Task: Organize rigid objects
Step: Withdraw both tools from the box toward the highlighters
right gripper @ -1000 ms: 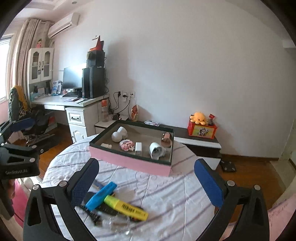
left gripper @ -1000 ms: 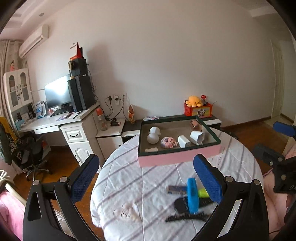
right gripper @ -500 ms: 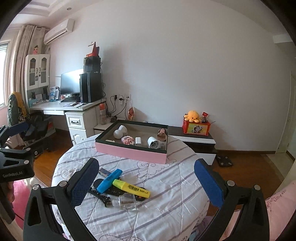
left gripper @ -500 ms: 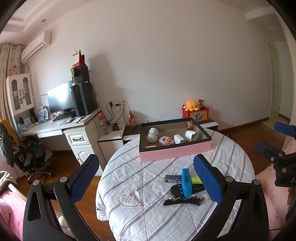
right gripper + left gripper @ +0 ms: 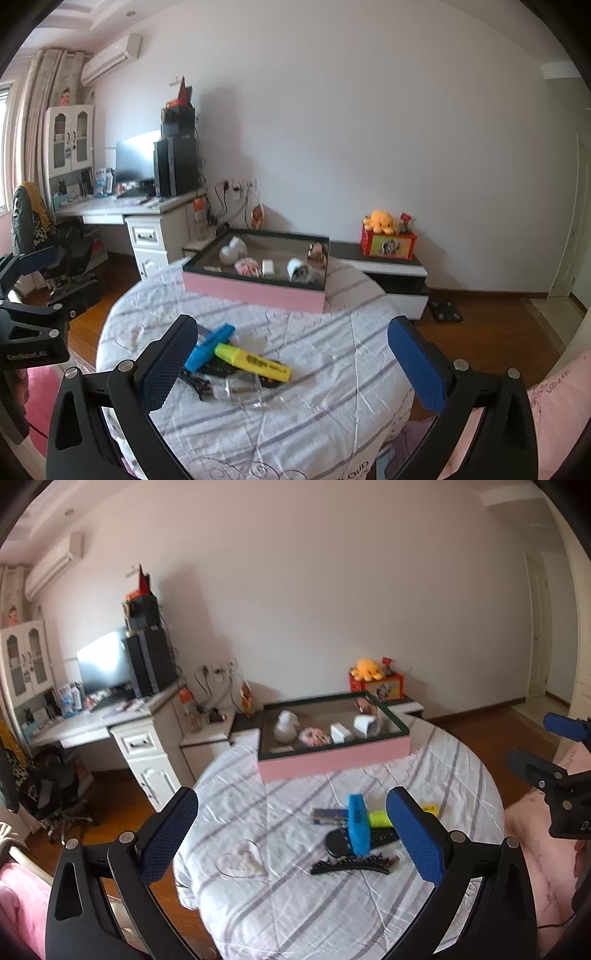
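Observation:
A pink box [image 5: 334, 762] with a dark rim stands at the far side of the round table and holds several small items; it also shows in the right wrist view [image 5: 255, 290]. In front of it lies a pile: a blue marker [image 5: 359, 823], a yellow highlighter [image 5: 253, 362], a black hair clip [image 5: 352, 864], a black flat item [image 5: 338, 842] and a clear glass bottle [image 5: 242, 389]. My left gripper [image 5: 291, 840] is open and empty, held above the table left of the pile. My right gripper [image 5: 291, 363] is open and empty above the pile.
The table wears a white striped cloth [image 5: 295, 904]. A white desk [image 5: 140, 738] with a monitor stands at the left. A low cabinet [image 5: 384, 269] with a red box and a yellow plush stands behind the table. Wooden floor lies around.
Both grippers first drew back and up from the table, then came a little closer again. Both stayed open and empty. The objects on the table have not moved.

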Demonstrator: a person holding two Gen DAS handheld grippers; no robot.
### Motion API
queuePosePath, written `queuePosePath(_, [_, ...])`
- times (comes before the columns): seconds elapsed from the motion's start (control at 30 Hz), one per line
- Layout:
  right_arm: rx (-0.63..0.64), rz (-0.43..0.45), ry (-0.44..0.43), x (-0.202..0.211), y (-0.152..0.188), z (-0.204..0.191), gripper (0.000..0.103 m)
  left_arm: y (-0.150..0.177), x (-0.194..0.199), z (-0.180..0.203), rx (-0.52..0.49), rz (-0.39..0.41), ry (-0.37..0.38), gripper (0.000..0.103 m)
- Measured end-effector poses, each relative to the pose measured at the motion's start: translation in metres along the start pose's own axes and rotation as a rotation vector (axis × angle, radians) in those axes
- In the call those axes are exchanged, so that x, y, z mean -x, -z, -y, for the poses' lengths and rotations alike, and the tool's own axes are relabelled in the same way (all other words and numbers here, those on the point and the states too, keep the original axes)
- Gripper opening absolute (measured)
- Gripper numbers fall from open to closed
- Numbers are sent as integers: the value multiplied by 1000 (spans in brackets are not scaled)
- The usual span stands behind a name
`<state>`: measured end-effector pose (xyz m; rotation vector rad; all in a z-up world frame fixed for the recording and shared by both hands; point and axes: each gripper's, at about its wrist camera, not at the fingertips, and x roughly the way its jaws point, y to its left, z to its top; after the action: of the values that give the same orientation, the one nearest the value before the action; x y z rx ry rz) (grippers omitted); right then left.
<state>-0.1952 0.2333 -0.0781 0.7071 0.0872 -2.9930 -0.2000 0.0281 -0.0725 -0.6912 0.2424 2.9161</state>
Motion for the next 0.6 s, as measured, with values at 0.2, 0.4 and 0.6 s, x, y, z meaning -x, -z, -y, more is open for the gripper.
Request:
queuePosePath(0.2, [-23,-104,6,-36,20,12,103,23,-51,17,-15,-141,79,103])
queuePosePath(0.4, [-53,-186,0,-67,39,25,103,42,-100,31,-25,-240,103,103])
queuePosePath(0.6, [-77,-242,-16,-94,50,35,103,47,-136,37,-23,-307,151,85])
